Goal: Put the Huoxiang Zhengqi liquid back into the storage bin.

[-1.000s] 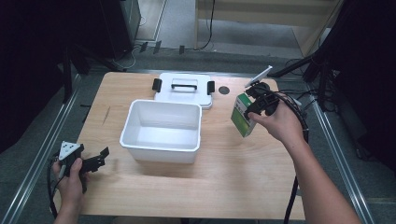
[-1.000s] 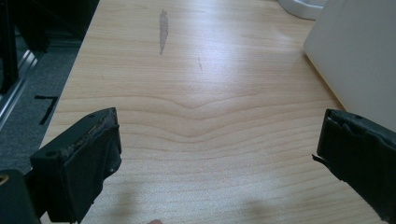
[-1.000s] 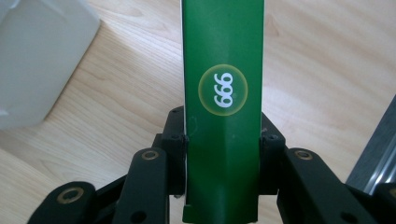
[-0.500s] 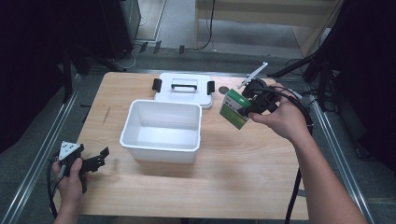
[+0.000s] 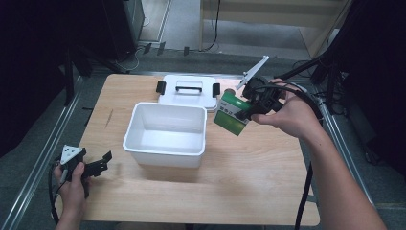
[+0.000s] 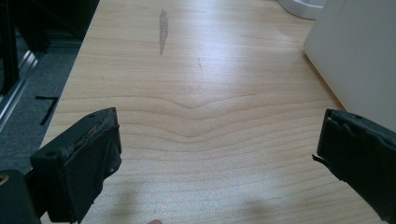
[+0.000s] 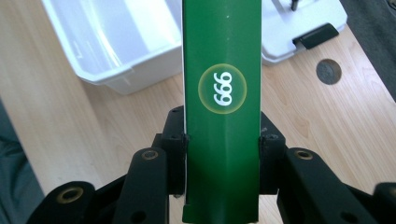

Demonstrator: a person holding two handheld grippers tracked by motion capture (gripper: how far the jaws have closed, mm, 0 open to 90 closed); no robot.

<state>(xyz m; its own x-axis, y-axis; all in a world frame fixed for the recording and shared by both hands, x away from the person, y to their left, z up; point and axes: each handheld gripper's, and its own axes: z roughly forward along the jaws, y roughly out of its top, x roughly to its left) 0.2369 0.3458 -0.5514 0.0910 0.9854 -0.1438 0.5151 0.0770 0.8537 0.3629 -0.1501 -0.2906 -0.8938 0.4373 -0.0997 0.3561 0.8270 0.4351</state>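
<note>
Green box (image 7: 221, 107) — top and bottom ends cut off in right gripper view

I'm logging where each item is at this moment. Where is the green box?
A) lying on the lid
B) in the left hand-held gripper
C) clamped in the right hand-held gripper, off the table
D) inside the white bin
C: the right hand-held gripper has its jaws closed on the sides of the green box, held in the air beside the white bin.

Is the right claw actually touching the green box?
Touching. In the right gripper view the right claw has both jaws pressed flat against the sides of the green box, no gap either side.
</note>
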